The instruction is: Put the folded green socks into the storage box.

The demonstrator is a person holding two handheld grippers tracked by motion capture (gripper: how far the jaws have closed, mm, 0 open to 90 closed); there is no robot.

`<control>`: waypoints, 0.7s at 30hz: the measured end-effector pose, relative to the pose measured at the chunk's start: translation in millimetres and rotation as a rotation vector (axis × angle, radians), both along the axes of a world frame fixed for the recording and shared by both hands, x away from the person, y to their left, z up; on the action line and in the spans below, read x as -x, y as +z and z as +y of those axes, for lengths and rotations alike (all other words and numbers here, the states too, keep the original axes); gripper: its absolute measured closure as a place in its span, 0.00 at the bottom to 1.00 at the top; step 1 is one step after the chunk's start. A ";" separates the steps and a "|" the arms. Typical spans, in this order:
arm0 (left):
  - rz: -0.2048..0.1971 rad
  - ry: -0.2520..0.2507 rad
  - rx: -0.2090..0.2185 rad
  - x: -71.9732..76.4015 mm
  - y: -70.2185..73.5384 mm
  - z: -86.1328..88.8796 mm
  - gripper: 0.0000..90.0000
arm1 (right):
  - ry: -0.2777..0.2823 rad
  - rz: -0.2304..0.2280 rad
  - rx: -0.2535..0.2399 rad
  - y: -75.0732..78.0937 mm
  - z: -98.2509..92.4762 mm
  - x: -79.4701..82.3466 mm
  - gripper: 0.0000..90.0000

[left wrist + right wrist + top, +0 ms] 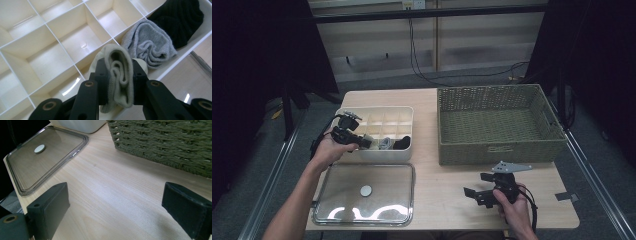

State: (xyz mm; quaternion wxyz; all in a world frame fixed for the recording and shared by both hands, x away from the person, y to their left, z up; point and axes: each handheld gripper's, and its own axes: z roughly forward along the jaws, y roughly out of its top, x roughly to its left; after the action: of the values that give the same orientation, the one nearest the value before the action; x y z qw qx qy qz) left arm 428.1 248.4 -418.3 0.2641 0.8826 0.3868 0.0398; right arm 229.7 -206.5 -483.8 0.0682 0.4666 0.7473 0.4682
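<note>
Clamped in the left gripper (119, 82), a pale sock (120, 77) hangs over the divided box (50, 45); the right gripper (120, 212) gapes empty.

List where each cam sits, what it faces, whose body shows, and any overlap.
High view: above the table, looking forward and down; both forearms, left claw, right claw.
Left gripper view: on the left claw, over the white divided box, clamping a pale sock.
Right gripper view: on the open right claw, along the table.
Shared: clear lid, green basket.
</note>
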 end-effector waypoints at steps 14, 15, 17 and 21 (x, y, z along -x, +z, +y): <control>0.048 -0.022 -0.070 -4.5 -19.1 -13.1 0.81 | 0.000 0.007 -0.002 -0.6 0.8 -0.5 0.07; 0.058 -0.017 -0.072 -4.9 -19.1 -12.7 0.81 | 0.000 0.009 -0.003 -0.7 0.9 -0.4 0.07; 0.061 -0.005 -0.054 -6.1 -20.7 -11.4 0.80 | 0.000 0.016 -0.004 -0.5 1.3 -0.3 0.07; 0.056 0.016 -0.037 -6.7 -21.5 -6.7 0.74 | 0.001 0.015 -0.006 -0.4 1.3 -0.2 0.07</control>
State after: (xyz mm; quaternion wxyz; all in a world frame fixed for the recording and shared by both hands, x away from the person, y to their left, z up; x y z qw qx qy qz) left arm 434.9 241.6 -439.8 0.2366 0.8850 0.4004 0.0242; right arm 229.9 -205.1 -484.2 0.0610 0.4698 0.7467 0.4669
